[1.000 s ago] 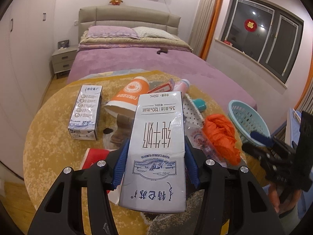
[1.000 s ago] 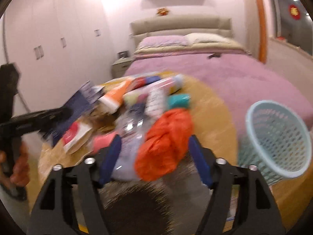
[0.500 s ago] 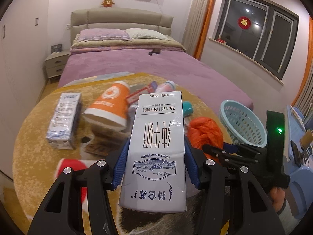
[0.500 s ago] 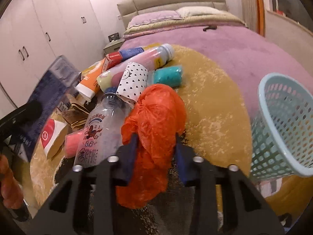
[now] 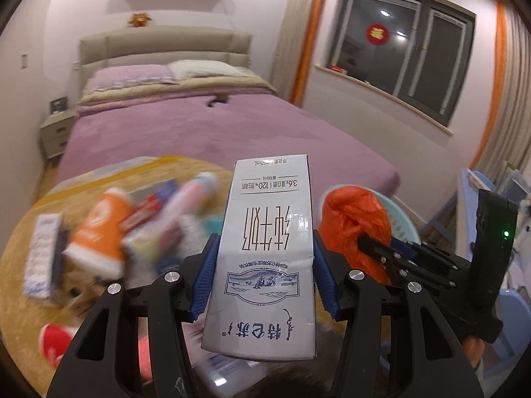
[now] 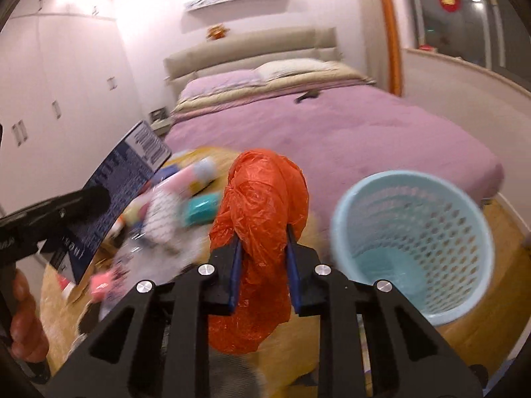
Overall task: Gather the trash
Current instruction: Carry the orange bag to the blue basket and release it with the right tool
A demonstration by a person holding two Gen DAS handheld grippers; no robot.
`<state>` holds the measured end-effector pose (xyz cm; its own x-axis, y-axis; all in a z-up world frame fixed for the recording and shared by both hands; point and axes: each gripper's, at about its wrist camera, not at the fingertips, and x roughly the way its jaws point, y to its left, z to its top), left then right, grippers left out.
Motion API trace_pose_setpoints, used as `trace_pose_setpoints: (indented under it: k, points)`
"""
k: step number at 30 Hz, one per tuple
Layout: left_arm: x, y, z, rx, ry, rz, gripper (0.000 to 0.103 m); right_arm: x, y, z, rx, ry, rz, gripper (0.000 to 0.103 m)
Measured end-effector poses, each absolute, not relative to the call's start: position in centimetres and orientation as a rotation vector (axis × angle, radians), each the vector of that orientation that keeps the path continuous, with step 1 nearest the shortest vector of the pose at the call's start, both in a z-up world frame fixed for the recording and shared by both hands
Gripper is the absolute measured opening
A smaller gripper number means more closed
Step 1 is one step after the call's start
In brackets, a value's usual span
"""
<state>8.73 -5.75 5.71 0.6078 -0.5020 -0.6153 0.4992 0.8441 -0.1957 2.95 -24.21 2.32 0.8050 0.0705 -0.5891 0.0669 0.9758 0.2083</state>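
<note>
Fingers (image 6: 235,258) around orange bag (image 6: 262,205), beside basket (image 6: 464,311)

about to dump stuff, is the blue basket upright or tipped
Upright: the blue basket stands on the floor, its open mouth facing up beside the rug.

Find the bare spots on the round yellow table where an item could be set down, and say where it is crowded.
Bare yellow table shows right of the blue basket, by the table's right edge, and along the left rim beyond the pale carton. The middle is crowded: orange cup, pink bottle, teal item and wrappers lie heaped together.
</note>
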Motion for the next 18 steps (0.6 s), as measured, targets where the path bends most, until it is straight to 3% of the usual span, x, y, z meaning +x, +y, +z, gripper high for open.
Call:
trace_pose_setpoints:
  k: [18]
  points:
    - [14.6,-24.6,3.0,0.067,0.788,-0.762,0.051,2.7,-40.0,-0.9,0.406,0.715,-0.459,0.021]
